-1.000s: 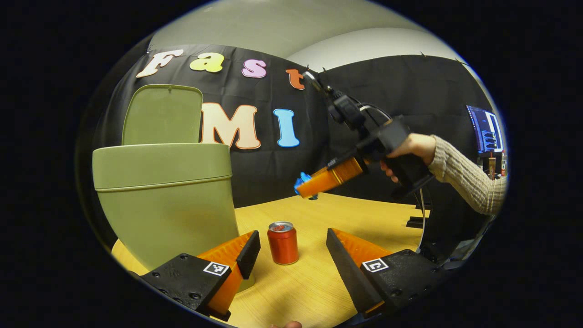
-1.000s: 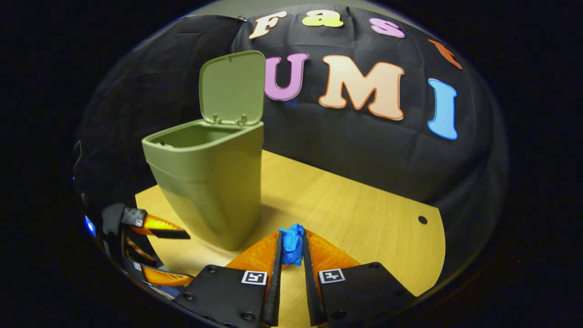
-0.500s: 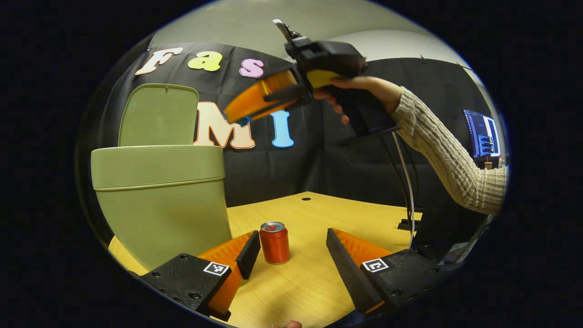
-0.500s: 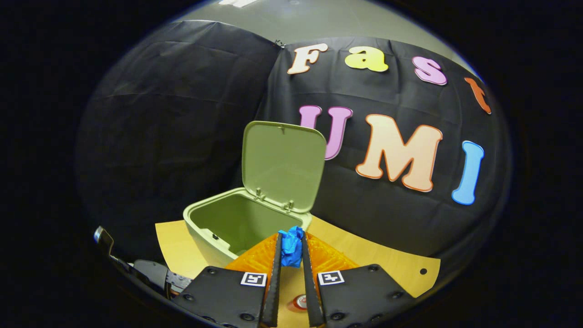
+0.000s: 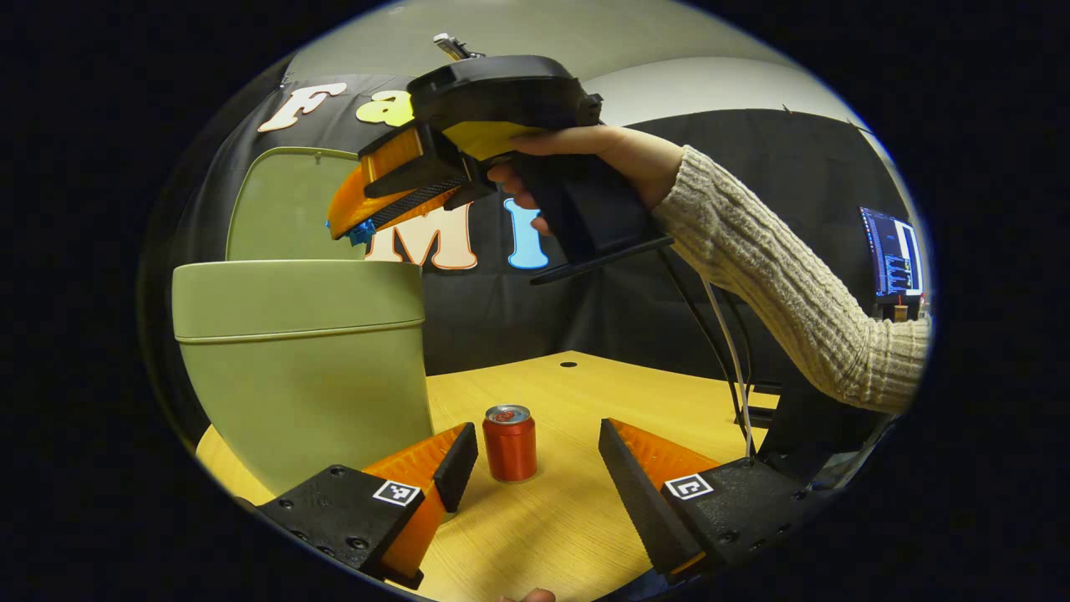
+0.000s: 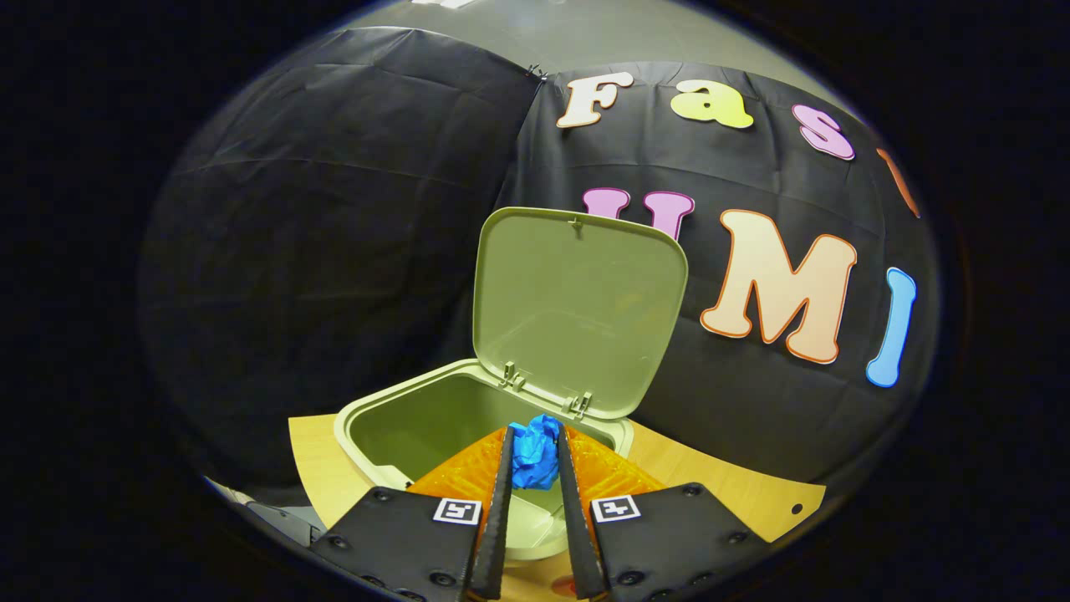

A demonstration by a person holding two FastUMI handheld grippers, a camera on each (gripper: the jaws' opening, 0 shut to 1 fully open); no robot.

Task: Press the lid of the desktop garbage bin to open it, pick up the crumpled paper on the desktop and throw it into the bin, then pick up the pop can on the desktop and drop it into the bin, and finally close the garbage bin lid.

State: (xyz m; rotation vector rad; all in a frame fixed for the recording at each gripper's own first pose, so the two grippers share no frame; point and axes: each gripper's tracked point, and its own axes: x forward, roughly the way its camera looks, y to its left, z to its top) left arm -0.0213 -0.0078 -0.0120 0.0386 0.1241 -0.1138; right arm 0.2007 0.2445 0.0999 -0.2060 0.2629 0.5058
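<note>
The right gripper pinches the crumpled blue paper ball over the mouth of the olive-green plastic bin, lid up. The paper looks feather-light and squashy (a fingertip pinch should do). The left gripper, fingers spread and empty, waits beside the bin, framing the red pop can: probably thin-walled, best gripped mid-body.

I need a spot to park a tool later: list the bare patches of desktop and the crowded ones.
Free: the desktop behind the pop can, out to its far edge and small hole. Crowded: the strip where the garbage bin, can and open left gripper meet. Over the bin, the right gripper holds the crumpled paper.
</note>
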